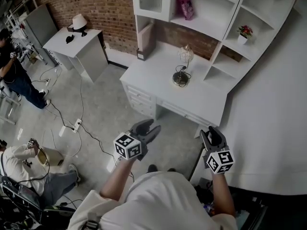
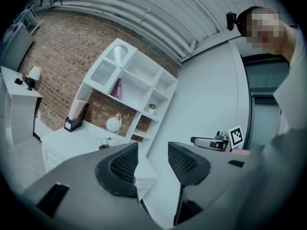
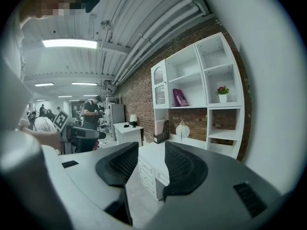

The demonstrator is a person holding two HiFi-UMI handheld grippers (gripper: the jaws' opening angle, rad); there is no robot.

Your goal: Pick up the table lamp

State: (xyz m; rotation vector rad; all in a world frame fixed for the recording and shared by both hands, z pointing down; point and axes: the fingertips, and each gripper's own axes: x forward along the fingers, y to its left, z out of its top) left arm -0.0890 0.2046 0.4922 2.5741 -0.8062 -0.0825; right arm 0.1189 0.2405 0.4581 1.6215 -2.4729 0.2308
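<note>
Rough red brick wall (image 1: 100, 8); smooth, matt white painted desk (image 1: 153, 80); lamp (image 1: 181, 78) of thin shiny metal wire; floor (image 1: 105, 114) grey, smooth, faintly glossy.

Upright on white tabletop (image 1: 153, 83) near shelves (image 1: 225, 56): lamp (image 1: 183, 67), wire globe top, round base, dark cord coiled at base, untouched.
</note>
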